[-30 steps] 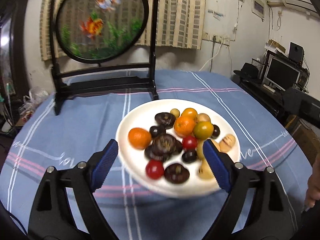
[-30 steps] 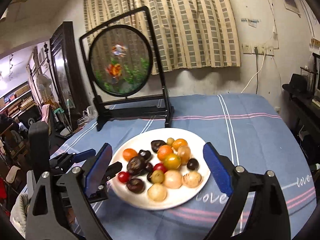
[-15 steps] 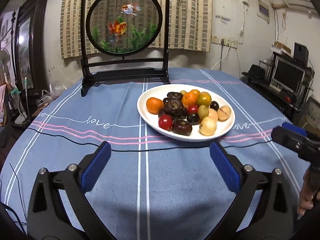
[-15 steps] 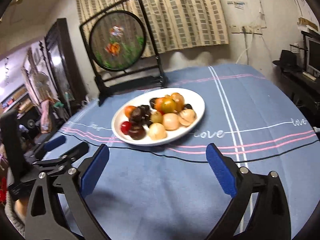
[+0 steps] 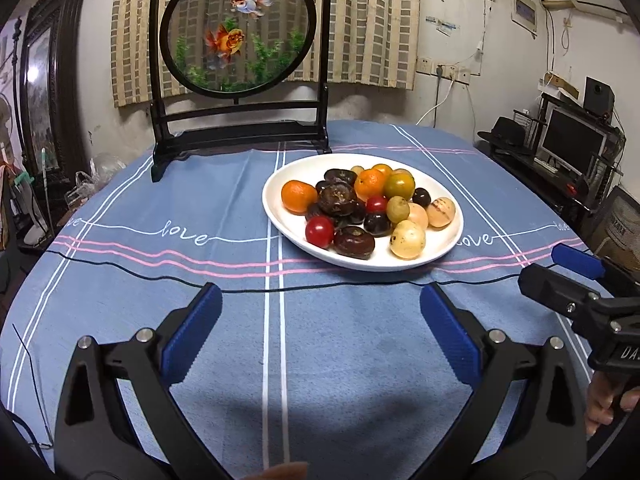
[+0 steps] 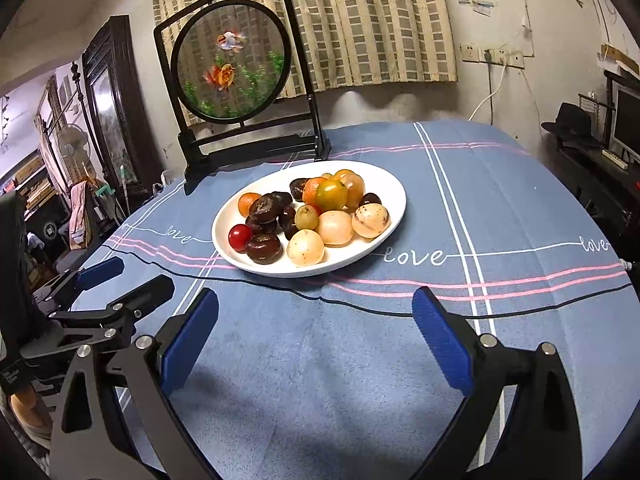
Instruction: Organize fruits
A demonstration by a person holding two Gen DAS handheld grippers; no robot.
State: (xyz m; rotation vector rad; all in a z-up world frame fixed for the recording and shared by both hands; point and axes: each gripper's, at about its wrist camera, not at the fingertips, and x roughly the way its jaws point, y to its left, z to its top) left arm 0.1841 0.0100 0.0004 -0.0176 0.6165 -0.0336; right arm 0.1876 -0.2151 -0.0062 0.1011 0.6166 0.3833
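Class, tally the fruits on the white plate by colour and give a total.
Orange fruits: 3
Red tomatoes: 2
Greenish fruits: 3
Pale tan fruits: 4
Dark brown or purple fruits: at least 7, since they overlap
Total on the plate: at least 19

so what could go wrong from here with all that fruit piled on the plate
1. The fruits are round and heaped against each other on the white plate; lifting one, like the dark fruit at the near edge, could send neighbours such as the red tomato rolling off.
2. A thin black cord lies across the tablecloth between both open tongs, left and right, and the plate, and could snag.
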